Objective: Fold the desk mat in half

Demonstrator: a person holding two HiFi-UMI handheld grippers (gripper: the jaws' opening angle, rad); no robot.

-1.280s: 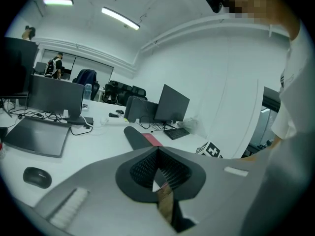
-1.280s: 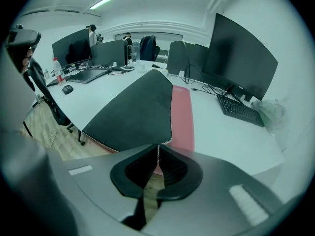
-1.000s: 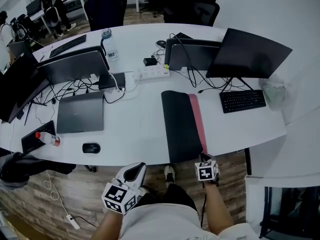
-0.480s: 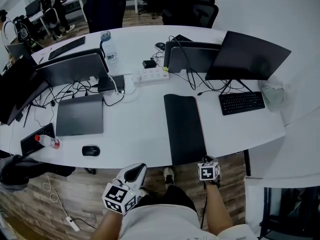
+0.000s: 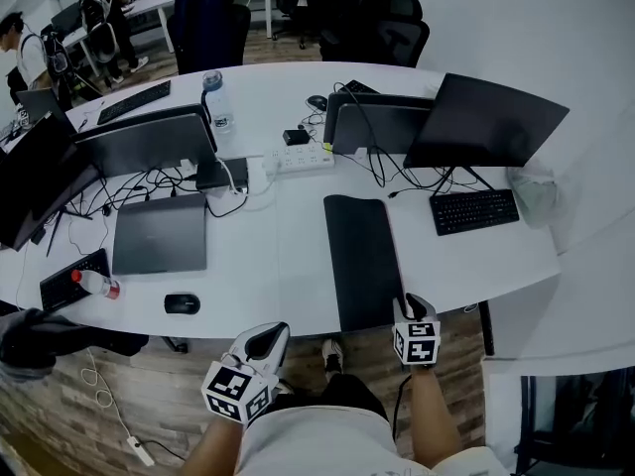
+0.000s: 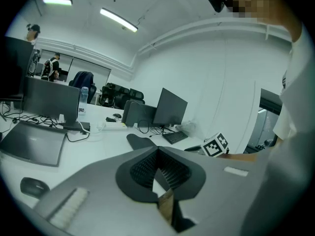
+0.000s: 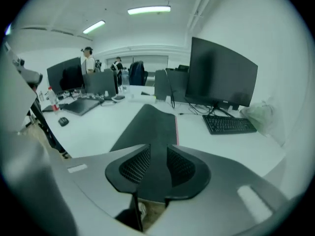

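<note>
The desk mat (image 5: 362, 256) lies folded on the white desk (image 5: 288, 266) as one long dark strip, with a thin pink edge showing along its right side in the right gripper view (image 7: 176, 129). My right gripper (image 5: 410, 302) sits at the mat's near right corner by the desk edge. Its jaws have just been opening and now stand open (image 7: 158, 166), with the mat's near end showing in the gap and the pads not pressing it. My left gripper (image 5: 270, 333) hangs below the desk edge, left of the mat, shut on nothing (image 6: 157, 157).
A keyboard (image 5: 474, 210) and a dark monitor (image 5: 486, 117) stand right of the mat. A closed laptop (image 5: 159, 231), a mouse (image 5: 182, 303) and a small bottle (image 5: 94, 281) lie to the left. A power strip (image 5: 298, 155) and cables are behind.
The pink strip beside the mat is now covered, leaving a plain dark strip. My right gripper has risen to the mat's near corner and its jaws have opened. The left gripper has stayed put.
</note>
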